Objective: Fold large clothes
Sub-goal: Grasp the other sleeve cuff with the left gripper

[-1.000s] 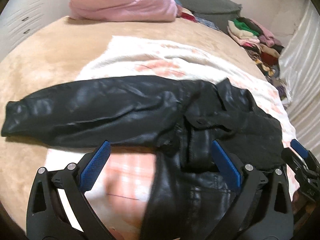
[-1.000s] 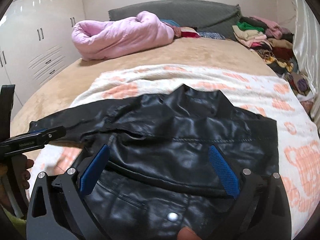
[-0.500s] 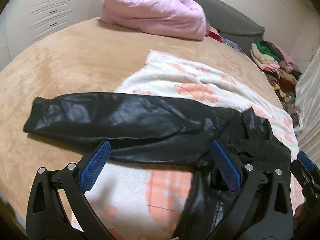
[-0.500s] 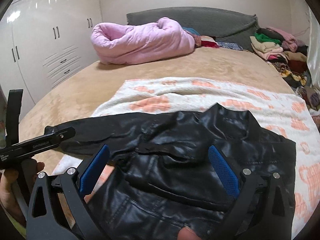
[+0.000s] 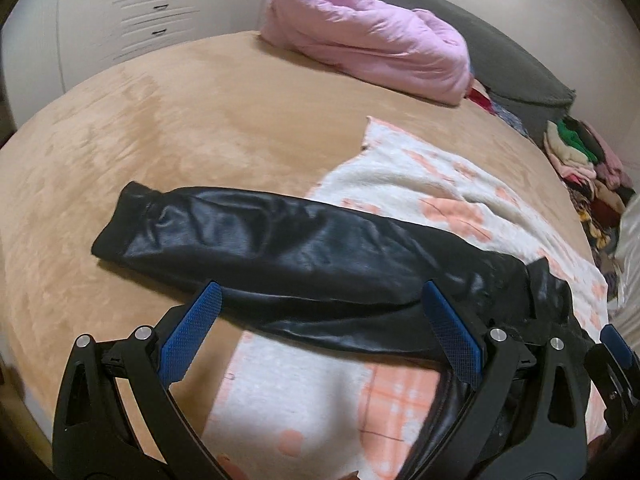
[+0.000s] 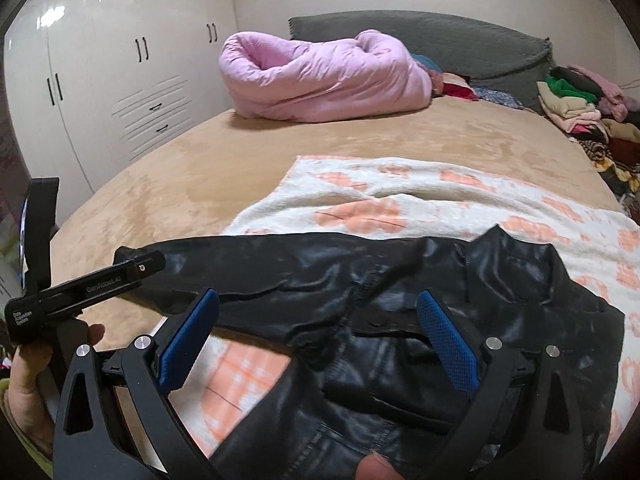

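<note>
On the patterned blanket [image 6: 360, 216] a black leather jacket [image 6: 460, 320] is spread, one sleeve [image 5: 248, 240] stretched past the blanket's edge onto the tan bedspread [image 5: 180, 128]. Above the jacket, the left gripper [image 5: 320, 336] and right gripper [image 6: 316, 336] are held wide apart, nothing clamped.

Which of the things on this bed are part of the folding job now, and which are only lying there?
Part of the job:
- black leather jacket, its sleeve stretched out to the left
- left gripper and right gripper, both open, holding nothing

Only lying there:
- pink duvet
- pile of clothes at the far right
- patterned blanket under the jacket
</note>
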